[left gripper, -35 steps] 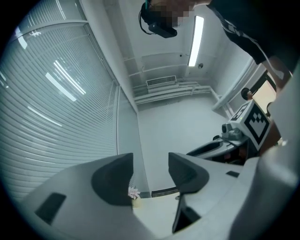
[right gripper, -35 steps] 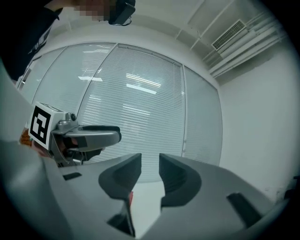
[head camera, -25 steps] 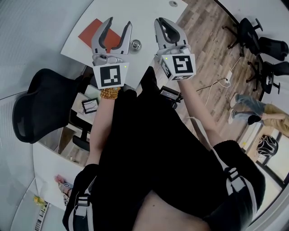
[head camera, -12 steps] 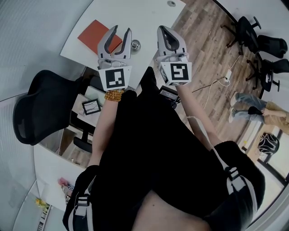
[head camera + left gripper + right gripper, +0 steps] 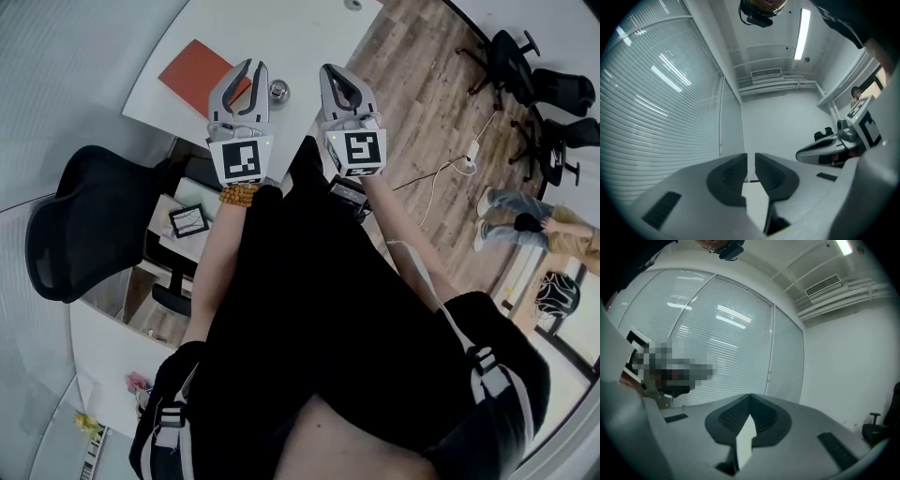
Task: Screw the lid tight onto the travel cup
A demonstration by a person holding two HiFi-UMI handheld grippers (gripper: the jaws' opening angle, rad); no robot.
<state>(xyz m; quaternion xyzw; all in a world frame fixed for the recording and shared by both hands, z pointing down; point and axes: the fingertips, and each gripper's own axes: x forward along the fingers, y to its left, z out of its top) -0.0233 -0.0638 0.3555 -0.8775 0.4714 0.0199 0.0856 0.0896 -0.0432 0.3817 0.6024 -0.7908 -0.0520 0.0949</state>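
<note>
The white table (image 5: 300, 37) is taken as the landmark. A small silvery travel cup (image 5: 278, 90) is seen standing on it, close to the edge nearest the person; it is too small for the lid to be made out. A red folder (image 5: 200, 71) is laid flat on the table, to the left of the cup and apart from it.

Both tools are held raised in front of the table's near edge, away from its surface, with the cup seen between them. The left gripper (image 5: 251, 67) is set narrow: only a slim gap is left between its jaws, which are closing, and nothing is caught between them. The right gripper (image 5: 332, 71) is pressed fully together, pad against pad, and nothing is held in it.

A black office chair (image 5: 80, 225) is placed left of the table, and wooden flooring (image 5: 422, 84) is spread to its right.
</note>
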